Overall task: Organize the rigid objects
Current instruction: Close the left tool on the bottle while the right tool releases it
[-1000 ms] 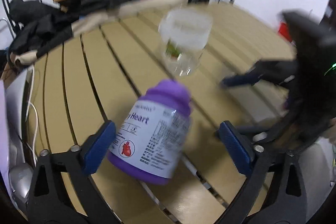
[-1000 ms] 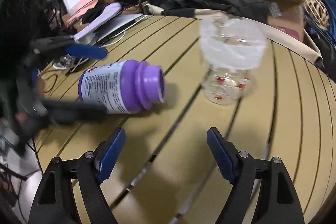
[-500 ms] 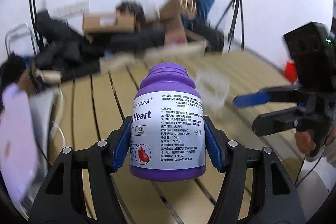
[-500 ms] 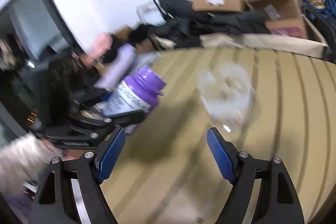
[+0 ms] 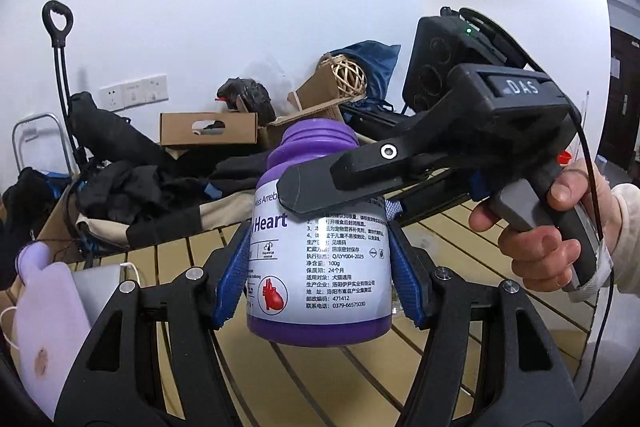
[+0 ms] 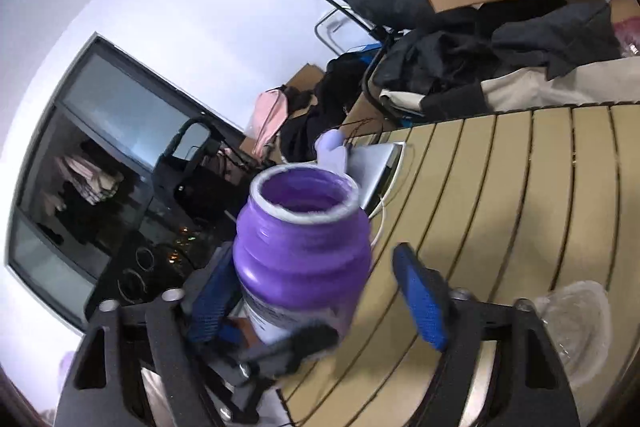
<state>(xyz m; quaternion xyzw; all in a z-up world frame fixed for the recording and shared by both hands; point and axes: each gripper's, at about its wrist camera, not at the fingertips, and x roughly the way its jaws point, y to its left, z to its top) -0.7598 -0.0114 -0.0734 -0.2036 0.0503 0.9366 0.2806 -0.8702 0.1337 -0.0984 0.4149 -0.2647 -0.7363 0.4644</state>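
My left gripper (image 5: 318,271) is shut on a purple supplement bottle (image 5: 320,267) with a white label, holding it upright above the slatted table (image 5: 360,387). The bottle has no cap; its open mouth shows in the right wrist view (image 6: 304,247). My right gripper (image 6: 316,291) is open, its blue pads on either side of the bottle's upper part, the right pad clearly apart from it. In the left wrist view one of its fingers (image 5: 316,187) crosses in front of the bottle's shoulder.
A clear plastic jar (image 6: 576,323) stands on the table to the right. A silver laptop (image 6: 372,167) and a lilac object (image 5: 44,307) lie at the table's left end. Cardboard boxes (image 5: 208,129), dark clothes (image 5: 120,179) and a trolley are behind the table.
My left gripper closed on the lying bottle, lifted it and turned it upright. My right gripper has moved in around the bottle's upper part.
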